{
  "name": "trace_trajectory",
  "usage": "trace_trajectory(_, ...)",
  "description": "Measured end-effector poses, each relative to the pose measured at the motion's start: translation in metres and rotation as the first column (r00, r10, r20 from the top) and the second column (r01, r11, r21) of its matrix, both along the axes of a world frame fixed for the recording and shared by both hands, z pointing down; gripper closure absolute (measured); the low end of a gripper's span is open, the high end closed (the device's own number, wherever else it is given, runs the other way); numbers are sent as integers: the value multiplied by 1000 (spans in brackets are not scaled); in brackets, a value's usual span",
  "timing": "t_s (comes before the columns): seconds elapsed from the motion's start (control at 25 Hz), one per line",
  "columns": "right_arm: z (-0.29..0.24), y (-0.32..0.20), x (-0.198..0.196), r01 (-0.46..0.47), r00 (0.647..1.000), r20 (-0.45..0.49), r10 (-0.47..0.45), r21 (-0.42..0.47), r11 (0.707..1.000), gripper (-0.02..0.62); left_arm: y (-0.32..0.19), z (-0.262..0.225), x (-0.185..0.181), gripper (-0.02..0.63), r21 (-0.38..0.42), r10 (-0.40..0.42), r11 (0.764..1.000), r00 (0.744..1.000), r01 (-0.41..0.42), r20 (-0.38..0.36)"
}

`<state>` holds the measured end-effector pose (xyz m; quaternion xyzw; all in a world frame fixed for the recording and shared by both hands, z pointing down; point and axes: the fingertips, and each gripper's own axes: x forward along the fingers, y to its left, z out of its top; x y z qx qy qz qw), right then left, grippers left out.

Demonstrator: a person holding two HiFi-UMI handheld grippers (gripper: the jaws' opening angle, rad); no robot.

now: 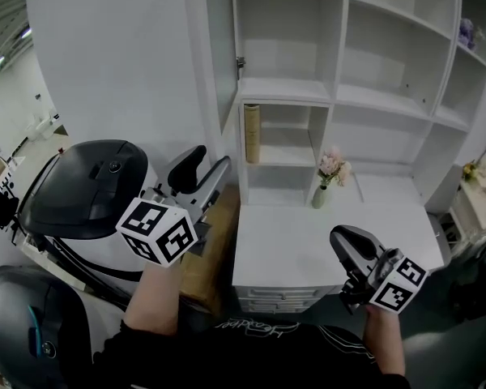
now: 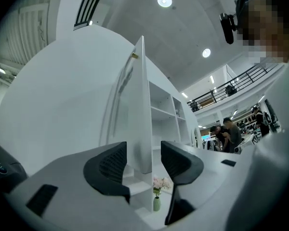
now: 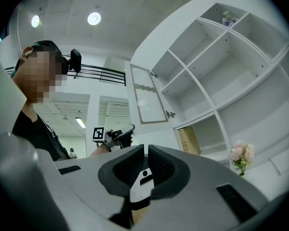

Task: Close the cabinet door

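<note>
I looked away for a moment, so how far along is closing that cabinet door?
Done: nothing yet. The door stands swung out from the cabinet. In hand: the left gripper, jaws open, is lined up with the door's edge without clamping it. Left: swing the door back against the cabinet.

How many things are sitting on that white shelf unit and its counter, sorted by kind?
Vase of pink flowers: 1
Tan box: 1
Purple bunch, too small to identify: 1
Total: 3
</note>
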<state>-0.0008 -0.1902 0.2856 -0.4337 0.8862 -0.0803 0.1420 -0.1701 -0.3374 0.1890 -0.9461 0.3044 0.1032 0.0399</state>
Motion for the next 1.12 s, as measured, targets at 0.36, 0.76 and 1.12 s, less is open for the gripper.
trace_trajectory(0.36, 13, -19, 3, -8, 1000, -4, 7, -29, 1000, 541, -15, -4, 4, 411, 14, 76, 997, 996, -75, -37)
trace_trajectory(0.76, 34, -49, 9, 24, 998, 64, -20, -73, 997, 541, -17, -3, 12, 422, 13, 100, 995, 995, -99, -31)
trace_trajectory(1.12, 52, -93, -2, 82, 994, 86, -74, -102, 991, 541, -18, -4, 13, 420, 16, 89, 996, 995, -88, -37)
